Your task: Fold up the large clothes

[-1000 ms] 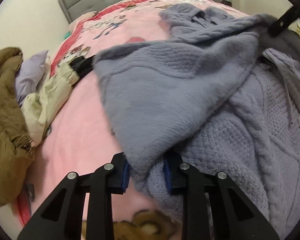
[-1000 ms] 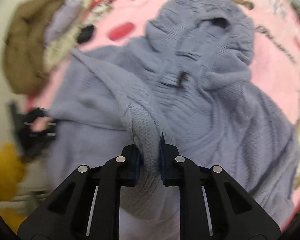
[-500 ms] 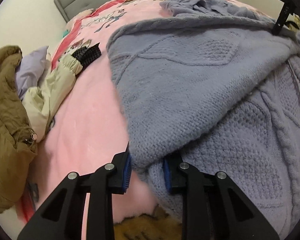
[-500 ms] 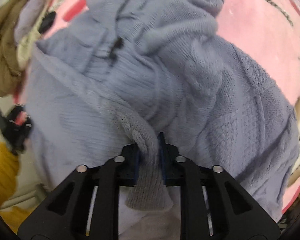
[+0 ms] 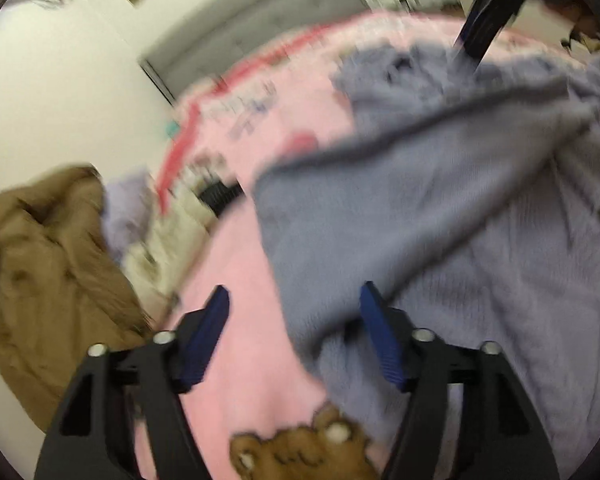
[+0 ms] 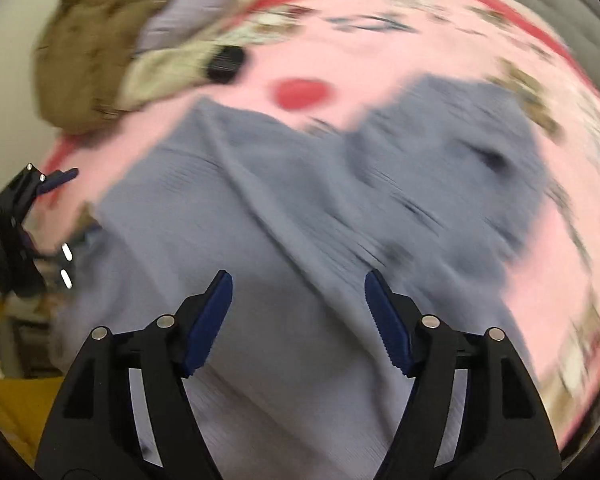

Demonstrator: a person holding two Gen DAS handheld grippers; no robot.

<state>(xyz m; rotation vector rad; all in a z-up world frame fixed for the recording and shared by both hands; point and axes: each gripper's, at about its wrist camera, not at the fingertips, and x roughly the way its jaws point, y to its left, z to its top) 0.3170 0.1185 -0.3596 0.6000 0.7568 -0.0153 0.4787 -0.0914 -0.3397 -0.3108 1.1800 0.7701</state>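
We find the left gripper (image 5: 294, 336) and right gripper (image 6: 298, 312) both spread wide, gripping nothing. The lavender sweater (image 6: 300, 208) lies on the pink bedspread (image 5: 244, 320), one panel folded over; further folds remain, we judge.

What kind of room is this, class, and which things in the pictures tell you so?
Most likely a bedroom: a pink printed blanket covers a bed with a grey headboard, and a lavender knit sweater and brown coat lie on it.
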